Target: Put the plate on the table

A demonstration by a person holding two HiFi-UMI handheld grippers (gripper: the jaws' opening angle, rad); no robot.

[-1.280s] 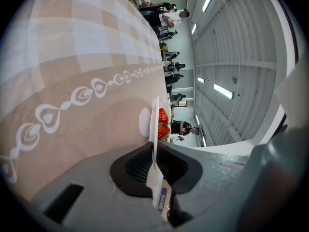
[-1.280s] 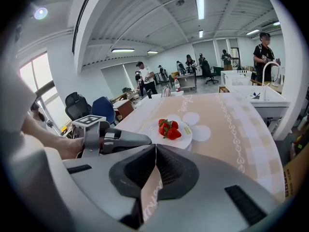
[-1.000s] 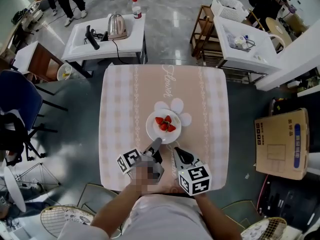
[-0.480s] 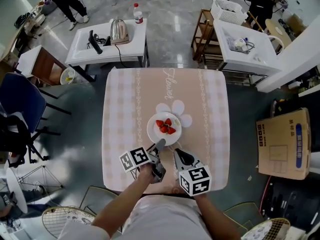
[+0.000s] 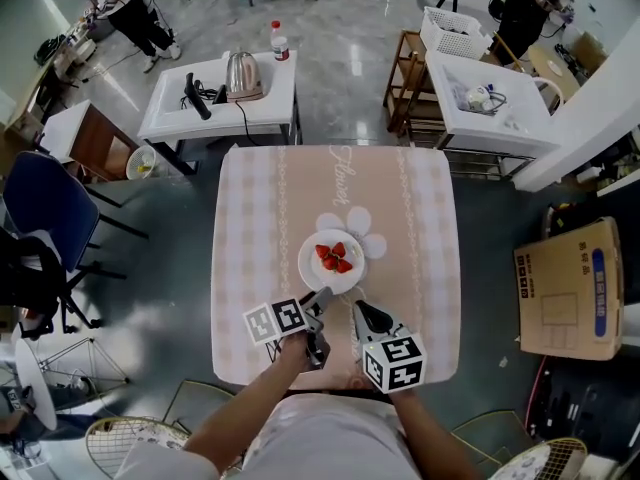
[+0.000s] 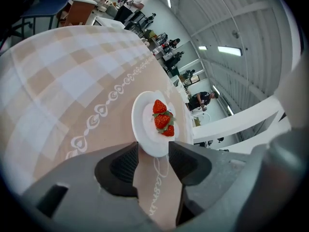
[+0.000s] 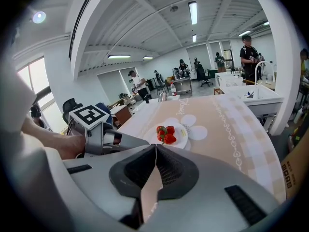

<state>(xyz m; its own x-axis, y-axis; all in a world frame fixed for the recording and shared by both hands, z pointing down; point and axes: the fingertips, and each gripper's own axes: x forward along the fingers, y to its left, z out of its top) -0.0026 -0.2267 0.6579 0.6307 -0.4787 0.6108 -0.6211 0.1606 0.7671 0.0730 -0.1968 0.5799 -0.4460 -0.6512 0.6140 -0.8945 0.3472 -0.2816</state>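
White plate (image 5: pixel 332 262) of strawberries (image 5: pixel 334 252) sits mid-table (image 5: pixel 250 218) in the head view, just beyond both tools. Left gripper view: the left tool (image 6: pixel 153 150) is opening, with the plate's near rim between its tips but untouched. Right gripper view: the right tool (image 7: pixel 155 151) is closed and empty.

Lab workshop: white worktables (image 5: pixel 175 108), people (image 5: pixel 125 3)

The plate (image 5: pixel 310 267) is smooth, glossy white, like ceramic. The cloth (image 5: pixel 260 230) is matt fabric. The kettle (image 5: pixel 242 73) is shiny metal, the box (image 5: pixel 566 290) matt cardboard, the floor (image 5: pixel 345 38) glossy.
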